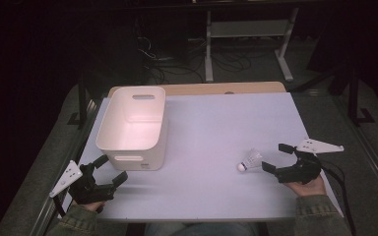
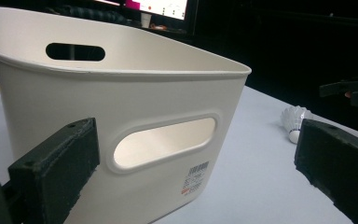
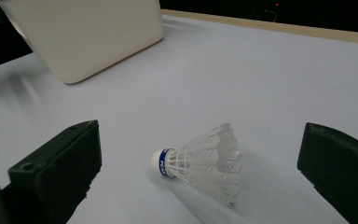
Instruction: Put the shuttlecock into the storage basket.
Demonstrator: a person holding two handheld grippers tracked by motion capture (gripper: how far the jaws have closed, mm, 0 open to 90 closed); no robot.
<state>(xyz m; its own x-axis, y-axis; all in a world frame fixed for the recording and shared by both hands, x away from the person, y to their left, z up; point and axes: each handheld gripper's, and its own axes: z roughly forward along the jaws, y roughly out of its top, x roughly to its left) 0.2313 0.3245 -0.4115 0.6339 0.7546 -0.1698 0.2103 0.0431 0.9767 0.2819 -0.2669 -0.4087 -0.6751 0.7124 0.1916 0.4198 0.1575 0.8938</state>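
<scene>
A white feathered shuttlecock (image 1: 250,161) with a blue band lies on its side on the white table (image 1: 216,128), right of centre near the front. My right gripper (image 1: 277,158) is open just to its right; in the right gripper view the shuttlecock (image 3: 204,162) lies between and a little ahead of the spread jaws, untouched. A white plastic bin (image 1: 133,127) with handle slots stands at the table's left. My left gripper (image 1: 109,169) is open at the bin's front left corner; the bin (image 2: 121,116) looms close ahead of its jaws, with the shuttlecock (image 2: 296,120) small at the right.
A wooden board edge (image 1: 202,88) runs along the table's far side. Beyond it the floor is dark, with a white metal frame (image 1: 248,34) and cables. The middle of the table between bin and shuttlecock is bare white surface.
</scene>
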